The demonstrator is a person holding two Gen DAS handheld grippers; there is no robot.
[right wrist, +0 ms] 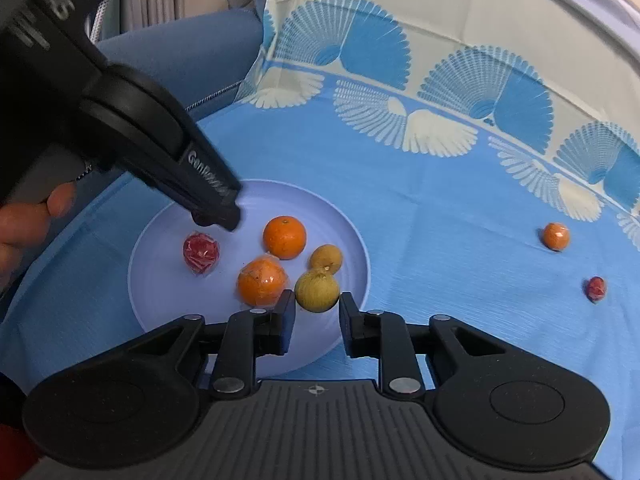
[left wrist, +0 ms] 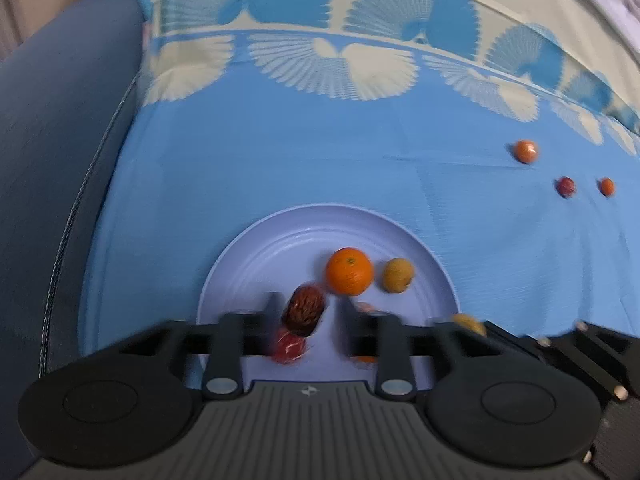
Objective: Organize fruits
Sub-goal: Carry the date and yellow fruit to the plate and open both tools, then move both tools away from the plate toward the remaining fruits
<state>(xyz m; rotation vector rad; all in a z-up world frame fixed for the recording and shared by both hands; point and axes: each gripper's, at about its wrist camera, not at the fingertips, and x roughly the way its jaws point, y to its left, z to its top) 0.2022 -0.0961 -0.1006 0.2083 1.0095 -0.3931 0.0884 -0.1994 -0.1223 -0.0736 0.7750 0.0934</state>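
Tablecloth (right wrist: 440, 240) carries plate (right wrist: 160, 280); both grippers' jaws gape, holding nothing.

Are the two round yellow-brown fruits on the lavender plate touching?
Touching. The right wrist view shows the nearer yellow-brown fruit pressed against the farther one, no plate visible between them.

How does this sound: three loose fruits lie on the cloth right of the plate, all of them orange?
Not quite. Three fruits do lie on the cloth right of the plate, but not all are orange: the larger far fruit and the small right one are orange, while the middle one is red. The left wrist view shows all three.
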